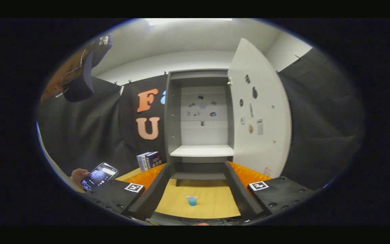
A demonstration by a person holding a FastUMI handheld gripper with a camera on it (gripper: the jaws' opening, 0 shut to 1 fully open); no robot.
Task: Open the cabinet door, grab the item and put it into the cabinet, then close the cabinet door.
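Observation:
A grey cabinet (173,115) stands at the back of the wooden table (212,203), straight ahead of me. Its white door (259,112) is swung wide open to the right, with small stickers on its inner face. Inside, a white shelf (201,150) is bare. A small blue cup (191,200) stands upright on the table, between my fingers and well short of the cabinet. My gripper (198,167) is open, its fingers (154,193) spread wide on either side of the cup without touching it.
Two books (149,160) stand upright left of the cabinet. An orange cloth (249,174) lies under the cabinet's front. At the left a hand (78,176) holds a phone (99,175). Black cloth walls close in both sides.

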